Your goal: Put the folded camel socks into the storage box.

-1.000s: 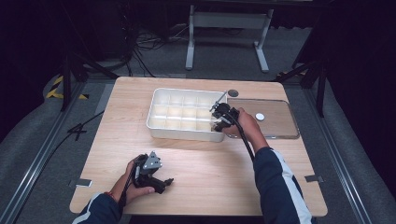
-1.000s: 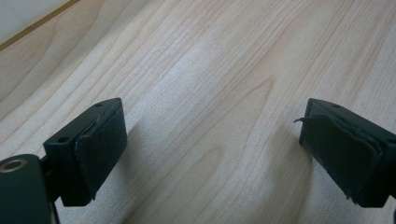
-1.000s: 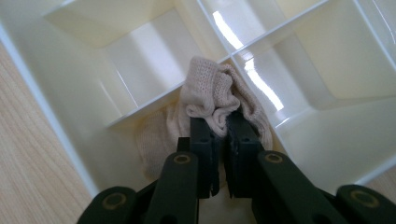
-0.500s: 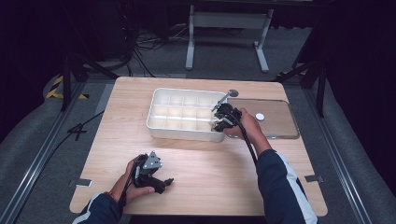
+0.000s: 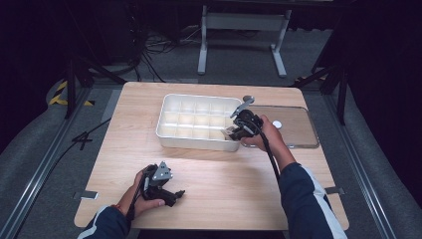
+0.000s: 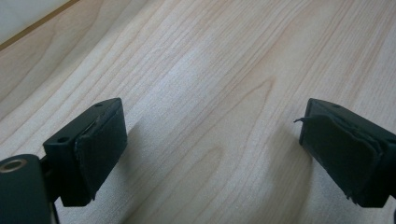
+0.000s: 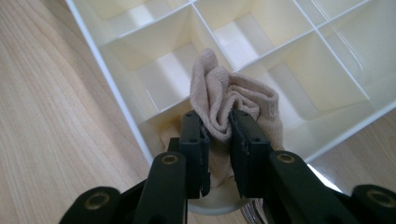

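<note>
1. One step is judged in hand: a beige sock is being placed into the near right corner compartment of the white divided tray.
2. The sock is seen bunched between the jaws of the right gripper, which have just been opening; the fabric is still lightly pinched.
3. Further release and a clean lift are judged necessary next, so that the sock stays in its cell.
4. The right gripper is held at the tray's near right corner, forearm reaching in from the near right.
5. The left gripper is rested on the table near left, jaws spread, nothing between them.
</note>
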{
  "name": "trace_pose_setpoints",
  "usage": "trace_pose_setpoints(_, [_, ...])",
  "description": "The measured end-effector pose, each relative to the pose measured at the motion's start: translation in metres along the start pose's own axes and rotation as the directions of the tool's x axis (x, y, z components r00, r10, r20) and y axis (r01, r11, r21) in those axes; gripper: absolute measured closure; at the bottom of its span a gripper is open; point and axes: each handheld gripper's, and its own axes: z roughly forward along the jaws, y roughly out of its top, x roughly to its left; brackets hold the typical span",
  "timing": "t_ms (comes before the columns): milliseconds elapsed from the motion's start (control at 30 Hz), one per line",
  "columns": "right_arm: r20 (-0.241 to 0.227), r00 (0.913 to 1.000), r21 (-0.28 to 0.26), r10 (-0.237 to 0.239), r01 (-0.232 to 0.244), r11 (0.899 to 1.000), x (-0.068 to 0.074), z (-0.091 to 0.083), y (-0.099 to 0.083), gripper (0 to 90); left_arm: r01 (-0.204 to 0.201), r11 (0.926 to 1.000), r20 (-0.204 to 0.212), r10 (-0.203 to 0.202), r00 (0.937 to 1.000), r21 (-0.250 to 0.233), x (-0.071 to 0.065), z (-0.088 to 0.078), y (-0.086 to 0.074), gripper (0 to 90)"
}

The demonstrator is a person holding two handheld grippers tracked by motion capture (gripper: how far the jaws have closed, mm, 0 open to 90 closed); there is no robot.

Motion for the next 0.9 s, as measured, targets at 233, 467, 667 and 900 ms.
trace_pose_setpoints(233, [0.016,0.9998,-0.052,-0.007,0.008,0.999,0.006,-0.012,-0.001,73.9,0.003,1.0,-0.001,-0.003,1.0,0.0,0.0,0.0,0.0,7.7])
trace_pose_setpoints(467, [0.01,0.9995,-0.099,-0.028,0.029,0.995,0.013,-0.026,-0.005,74.6,-0.002,1.0,0.0,0.002,1.0,0.001,0.0,0.0,0.0,7.6])
trace_pose_setpoints(667, [0.018,0.9994,-0.138,-0.03,0.033,0.99,0.016,-0.036,-0.011,74.0,-0.002,1.0,0.0,0.002,1.0,0.0,0.0,0.0,0.0,7.6])
trace_pose_setpoints(900, [0.023,0.9985,-0.159,-0.049,0.052,0.986,0.021,-0.044,-0.019,73.7,-0.002,1.0,0.0,0.002,1.0,0.001,0.0,0.0,0.0,7.6])
